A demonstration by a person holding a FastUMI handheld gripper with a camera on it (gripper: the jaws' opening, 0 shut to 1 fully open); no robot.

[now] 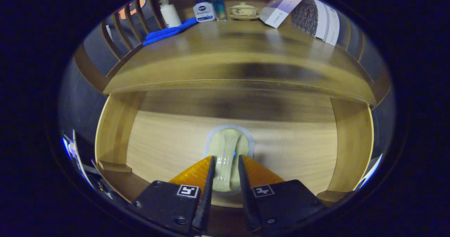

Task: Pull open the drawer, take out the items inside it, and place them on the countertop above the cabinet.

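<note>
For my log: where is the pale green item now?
In the gripper view, the pale green item sits between the gripper fingers, over the open drawer floor, below the countertop.

I see the countertop (239, 50) carrying a blue cloth (168, 31), 3 bottles (204, 12), a lidded bowl (243, 10) and leaflets (306, 15); my gripper (225, 166) pinches a pale item (228, 152) in the drawer (168, 142).

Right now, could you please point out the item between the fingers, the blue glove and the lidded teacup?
Pale green item (227, 152): gripper view, its middle, between the fingers.
Blue glove (168, 31): gripper view, its palm.
Lidded teacup (243, 10): gripper view, its side.
</note>
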